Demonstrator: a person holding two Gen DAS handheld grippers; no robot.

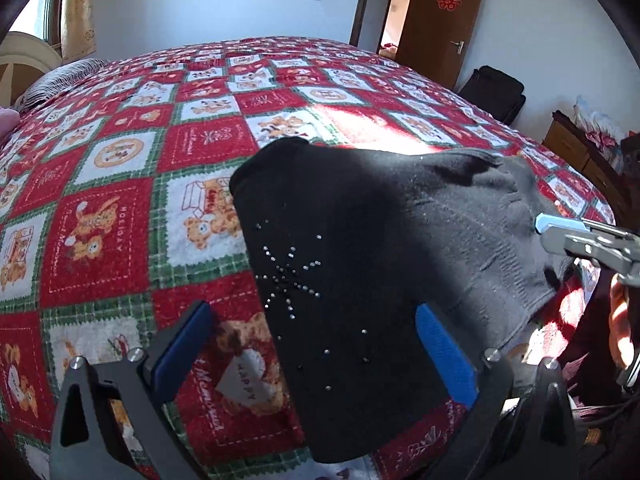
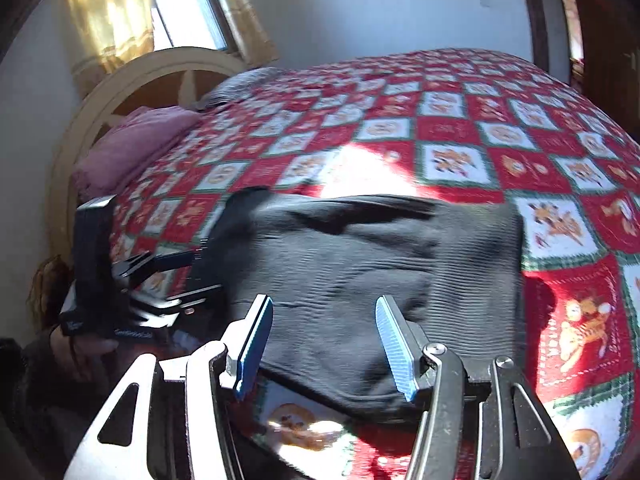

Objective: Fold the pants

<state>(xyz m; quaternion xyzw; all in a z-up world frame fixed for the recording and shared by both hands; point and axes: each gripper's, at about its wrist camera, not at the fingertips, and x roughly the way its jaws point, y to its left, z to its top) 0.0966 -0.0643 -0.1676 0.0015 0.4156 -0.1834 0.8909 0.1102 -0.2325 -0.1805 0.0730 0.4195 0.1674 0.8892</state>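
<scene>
The left tool (image 1: 316, 344), black-framed with blue ribbed pads, stands wide apart over the near edge of the bed; its left pad (image 1: 184, 344) hangs above bare quilt, its right pad (image 1: 446, 354) above the cloth, and neither pad presses on anything. The right tool (image 2: 326, 346), silver-framed with the same blue pads, is about half open and grips nothing: the cloth's near edge shows between and beyond its fingers, but whether the pads brush it cannot be told. The black knit pants (image 1: 360, 248), dotted with small shiny studs in a starburst on one part, lie folded into a compact bundle near the bed's front edge, the studded end toward the left tool and the ribbed grey-looking end toward the right tool. In the right wrist view the left tool's black body (image 2: 96, 268) sits just beside the bundle's left edge, and a hand (image 2: 90, 354) shows dimly under it. The pants rest on a red, white and green checked quilt (image 1: 120, 184) printed with teddy bears, with a bright sun patch just behind the bundle. At the head of the bed are a pink pillow (image 2: 132, 148), a striped pillow (image 1: 60, 80) and a cream curved headboard (image 2: 132, 76), with a curtained window (image 2: 188, 8) above. Farther right stand a brown wooden door (image 1: 444, 16) bearing a red paper emblem, a black bag (image 1: 496, 88) against the white wall, and a wooden cabinet (image 1: 576, 152).
</scene>
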